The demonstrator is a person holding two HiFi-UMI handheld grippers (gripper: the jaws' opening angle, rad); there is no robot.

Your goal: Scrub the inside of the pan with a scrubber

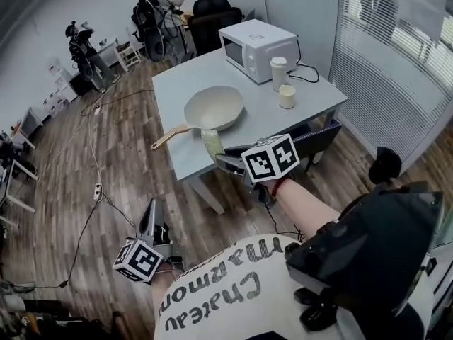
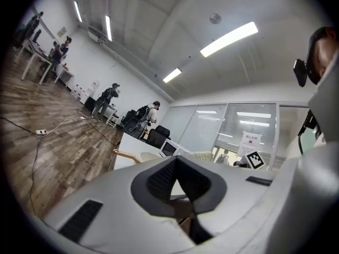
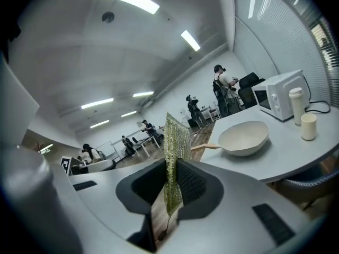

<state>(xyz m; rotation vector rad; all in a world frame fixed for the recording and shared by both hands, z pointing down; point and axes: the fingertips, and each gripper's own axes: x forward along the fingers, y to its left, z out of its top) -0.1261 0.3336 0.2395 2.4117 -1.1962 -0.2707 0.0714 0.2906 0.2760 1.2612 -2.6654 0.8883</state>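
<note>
The person stood back from the grey desk (image 1: pixel 180 83), where the cream pan (image 1: pixel 214 108) sat toward the near edge, its handle angled out to the left. The right gripper (image 1: pixel 225 163) was clamped on a thin green scrubber (image 3: pixel 175 136) — pinched upright between the pads, clear of the pan. The left gripper (image 1: pixel 151 214) hung low over the wooden floor (image 1: pixel 85 154), jaws closed together on nothing. Behind the pan stood a white microwave (image 1: pixel 256 48) — a tall cup (image 1: pixel 279 71) and a short cup (image 1: pixel 287 96) beside it.
</note>
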